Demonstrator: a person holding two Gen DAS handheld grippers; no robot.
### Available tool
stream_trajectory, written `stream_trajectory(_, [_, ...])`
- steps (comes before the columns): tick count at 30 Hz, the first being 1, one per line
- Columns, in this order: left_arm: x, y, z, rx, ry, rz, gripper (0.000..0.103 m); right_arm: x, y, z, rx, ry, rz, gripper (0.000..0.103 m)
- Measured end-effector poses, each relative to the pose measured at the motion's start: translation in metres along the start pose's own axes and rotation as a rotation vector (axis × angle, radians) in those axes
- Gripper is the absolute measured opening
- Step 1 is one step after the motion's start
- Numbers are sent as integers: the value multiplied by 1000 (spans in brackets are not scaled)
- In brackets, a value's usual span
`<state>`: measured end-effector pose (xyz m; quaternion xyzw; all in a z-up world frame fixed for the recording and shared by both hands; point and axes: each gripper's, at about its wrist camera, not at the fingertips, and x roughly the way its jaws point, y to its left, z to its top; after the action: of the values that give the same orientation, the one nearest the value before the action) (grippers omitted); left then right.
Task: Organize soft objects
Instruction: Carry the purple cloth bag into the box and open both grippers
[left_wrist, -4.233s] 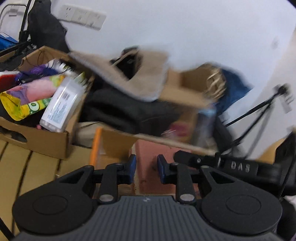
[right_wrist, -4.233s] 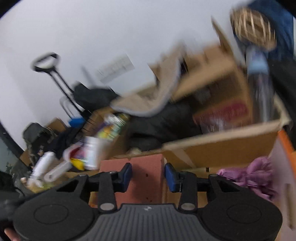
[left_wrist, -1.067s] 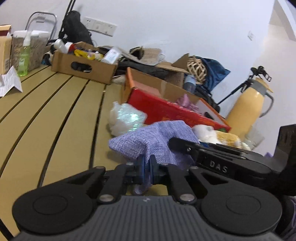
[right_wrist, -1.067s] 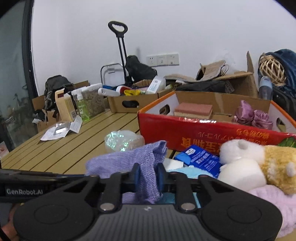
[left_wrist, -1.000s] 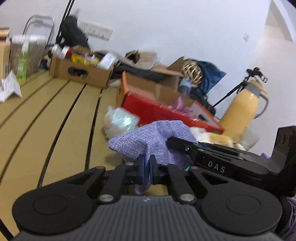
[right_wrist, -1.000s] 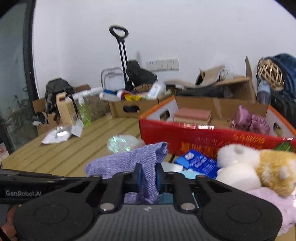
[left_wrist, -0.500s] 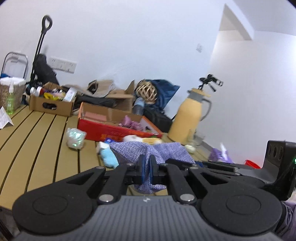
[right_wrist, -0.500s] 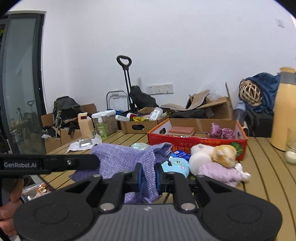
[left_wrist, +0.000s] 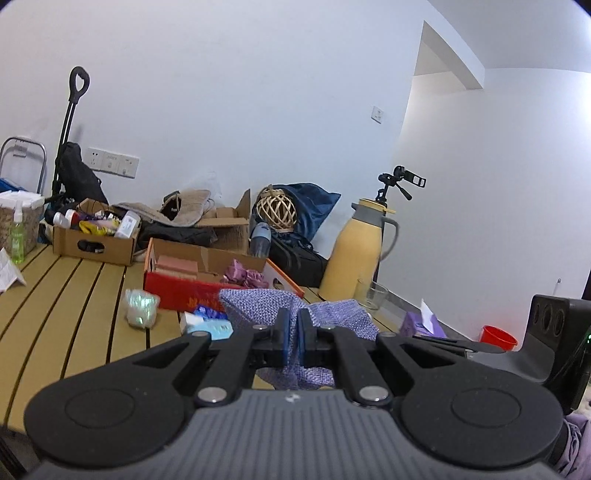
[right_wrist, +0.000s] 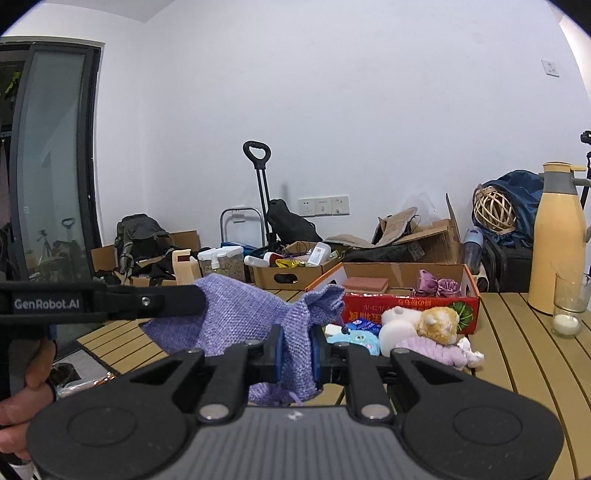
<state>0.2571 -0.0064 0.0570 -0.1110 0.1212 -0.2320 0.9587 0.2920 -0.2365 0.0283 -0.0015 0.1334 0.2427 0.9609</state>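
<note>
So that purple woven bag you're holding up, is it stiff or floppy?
Probably floppy: the purple bag sags and bunches between the left gripper and right gripper. Likely light, since thin pinches hold it aloft. Its coarse weave should resist slipping.

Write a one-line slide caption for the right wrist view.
Right gripper and left gripper jaws both clamp a purple woven pouch above the slatted table.
</note>
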Motion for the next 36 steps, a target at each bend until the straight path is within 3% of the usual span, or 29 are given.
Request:
stream_trajectory(5, [53,29,43,29,-17,2,6,57,-22,43,-25,-1,-2,14])
stream_trajectory(10, [148,80,99,-26,38,17,6,155,-76,102,89,56,18,15])
stream_trajectory(13, [208,116,119,-48,75,24,6,222,-100,121,76,113,-16,15])
stream_trajectory(17, [285,168,121,-107,169,78,6,309,-125,120,102,231,-42,15])
stream_trajectory(21, [341,201,97,-99,318,158,6,380,-148,94,143,369,-73,16])
stream_trajectory(23, [354,209,85,-68,381,192,8,402,-155,80,157,436,-84,17])
stream_trajectory(25, [354,215,77,-46,392,173,12,415,-156,67,153,496,-75,20])
stream_trajectory(26, [351,218,75,-51,389,176,17,418,-154,61,143,528,-72,22])
stream_trajectory(28, [342,220,77,-56,371,184,41,422,-151,56,127,562,-60,24])
stream_trajectory(29, [338,219,80,-49,357,196,41,421,-150,57,129,562,-60,32])
stream_trajectory(30, [333,217,84,-40,347,208,41,421,-149,59,132,570,-63,50])
stream_trajectory(32, [322,212,94,-35,338,215,41,414,-148,65,129,572,-74,63])
stream_trajectory(36, [291,191,117,-3,286,222,45,374,-147,96,98,523,-93,61])
